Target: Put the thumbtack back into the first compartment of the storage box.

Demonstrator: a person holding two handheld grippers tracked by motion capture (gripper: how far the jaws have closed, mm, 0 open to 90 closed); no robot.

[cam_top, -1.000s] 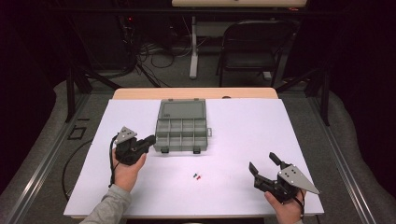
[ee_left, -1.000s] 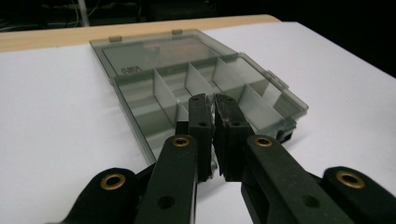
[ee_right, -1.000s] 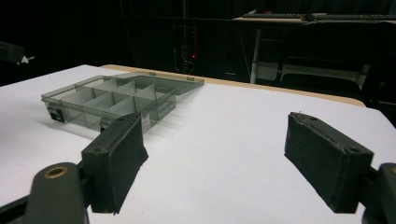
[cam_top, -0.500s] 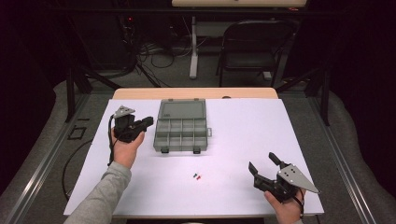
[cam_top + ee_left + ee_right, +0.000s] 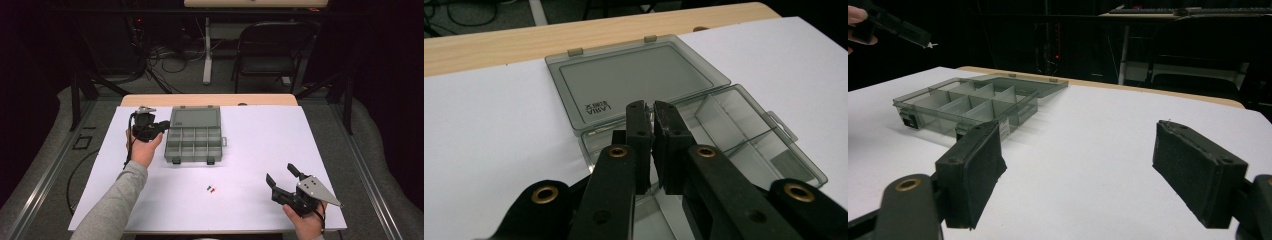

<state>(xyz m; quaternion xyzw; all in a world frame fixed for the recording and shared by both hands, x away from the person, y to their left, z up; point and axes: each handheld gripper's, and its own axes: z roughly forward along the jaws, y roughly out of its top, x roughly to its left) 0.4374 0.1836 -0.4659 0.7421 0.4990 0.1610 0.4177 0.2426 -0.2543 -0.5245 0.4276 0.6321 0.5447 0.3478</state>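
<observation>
A clear grey compartment box (image 5: 194,145) lies open on the white table, its lid (image 5: 195,117) flat behind it. My left gripper (image 5: 166,124) hovers at the box's left side, jaws pointing over its left edge. In the left gripper view the jaws (image 5: 649,107) stand shut above the box (image 5: 744,130) and near its lid (image 5: 634,80); I cannot tell if anything tiny is pinched. My right gripper (image 5: 281,174) rests near the front right of the table, open and empty (image 5: 1078,135). The right gripper view has the box (image 5: 963,107) at left.
Two tiny pieces, one green (image 5: 208,188) and one red (image 5: 213,190), lie on the white table (image 5: 300,135) in front of the box. A wooden strip (image 5: 260,99) edges the far side. A chair (image 5: 272,50) and cables stand beyond the table.
My left hand has moved away from the person and slightly up, from the box's front-left corner to beside its left rear. The right gripper has stayed in place.
</observation>
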